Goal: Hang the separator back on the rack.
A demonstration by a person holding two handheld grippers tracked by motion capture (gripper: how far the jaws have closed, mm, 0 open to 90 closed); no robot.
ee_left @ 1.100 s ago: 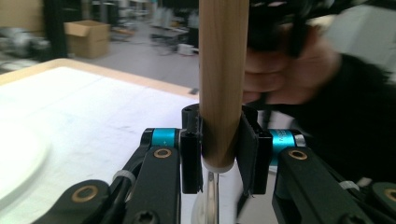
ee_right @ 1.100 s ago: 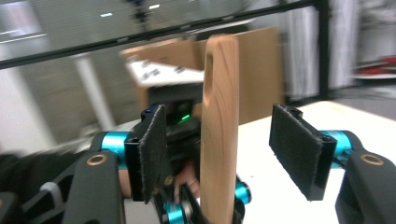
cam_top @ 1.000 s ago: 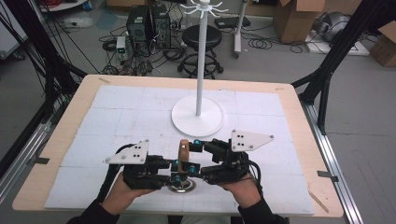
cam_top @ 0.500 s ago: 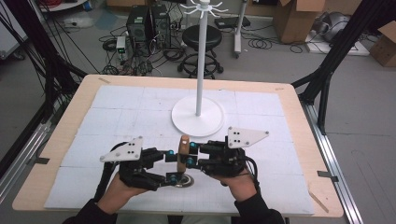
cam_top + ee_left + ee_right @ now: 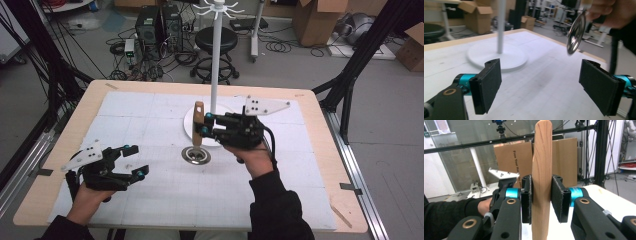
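White-matted wooden table (image 5: 150, 107) in a cable-strewn workshop with cardboard boxes (image 5: 320, 20)

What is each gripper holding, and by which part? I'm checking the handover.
The right gripper clamps the ladle by its wooden handle, bowl hanging down. The left gripper is open and holds nothing.

The high view looks forward and down over the table (image 5: 320, 165) from its near edge. The left gripper view skims low across the surface toward the white stand (image 5: 499, 53), which the high view (image 5: 216, 75) shares; the right gripper view faces level, close behind a wooden handle (image 5: 541, 182).
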